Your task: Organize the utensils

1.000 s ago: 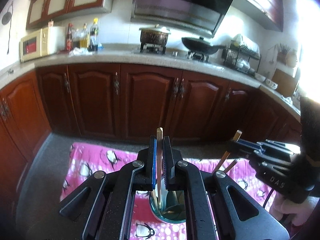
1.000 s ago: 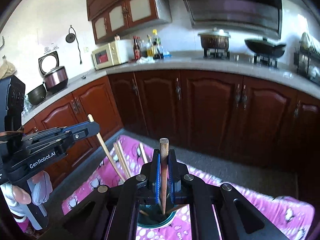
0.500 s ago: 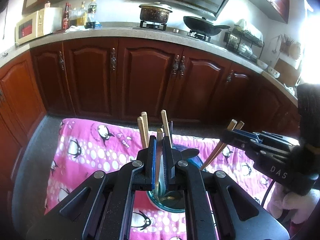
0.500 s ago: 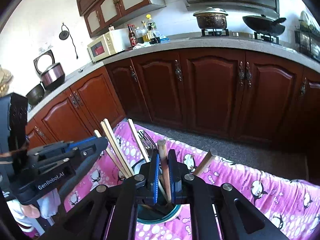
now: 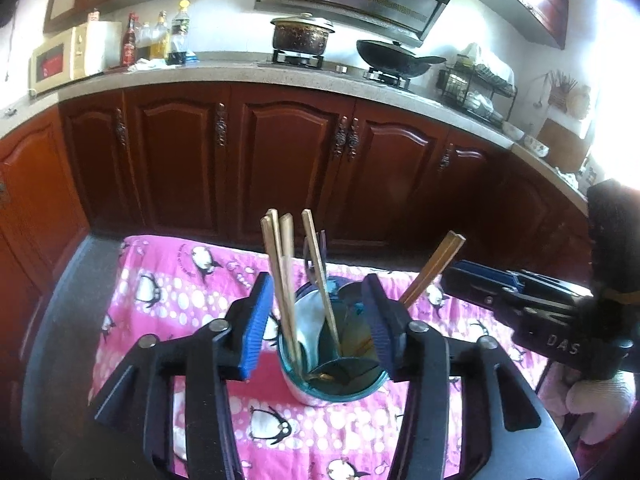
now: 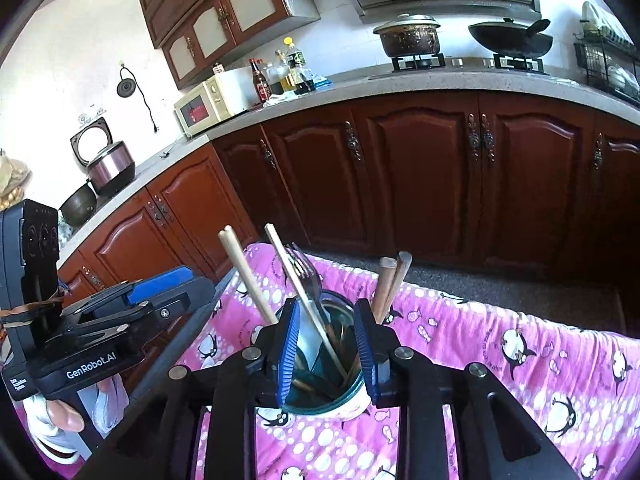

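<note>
Teal utensil cup (image 5: 340, 384) on penguin-print cloth (image 5: 192, 280)

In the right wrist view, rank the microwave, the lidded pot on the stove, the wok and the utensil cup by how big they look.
1. utensil cup, though it sits closest to the camera
2. wok
3. microwave and lidded pot: too alike to rank

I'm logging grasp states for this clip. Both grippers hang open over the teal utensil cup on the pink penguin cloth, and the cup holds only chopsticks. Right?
Not quite: the cup also holds a metal fork, standing among the chopsticks in the right wrist view. The rest holds: the left gripper and right gripper are both open over the cup on the pink penguin cloth.
</note>
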The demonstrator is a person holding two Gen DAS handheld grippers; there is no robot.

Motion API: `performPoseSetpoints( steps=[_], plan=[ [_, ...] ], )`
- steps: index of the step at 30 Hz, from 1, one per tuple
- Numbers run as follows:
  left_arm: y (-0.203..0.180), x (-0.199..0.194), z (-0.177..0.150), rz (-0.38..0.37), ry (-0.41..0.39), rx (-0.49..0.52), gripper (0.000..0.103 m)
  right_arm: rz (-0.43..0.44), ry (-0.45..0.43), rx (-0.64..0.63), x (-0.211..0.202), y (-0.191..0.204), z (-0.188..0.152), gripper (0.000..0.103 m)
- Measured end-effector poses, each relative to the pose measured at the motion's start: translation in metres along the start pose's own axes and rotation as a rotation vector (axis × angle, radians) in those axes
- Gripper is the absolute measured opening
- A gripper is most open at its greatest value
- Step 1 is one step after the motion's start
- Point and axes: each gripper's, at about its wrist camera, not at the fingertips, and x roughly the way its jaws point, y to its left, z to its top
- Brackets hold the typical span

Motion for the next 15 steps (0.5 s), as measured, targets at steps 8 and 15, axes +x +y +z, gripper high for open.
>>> performPoseSetpoints(
  steps=[8,15],
  plan=[
    [0.002,-0.012,-0.024,0.111,-0.014,-0.002,0.049,-0.019,0.01,0.005,-0.008,0.011,-0.027,0.032],
    [-0.001,-0.021,-0.046,0.149,-0.015,0.006,0.049,-0.072,0.007,0.012,-0.007,0.022,-0.05,0.038]
  ],
)
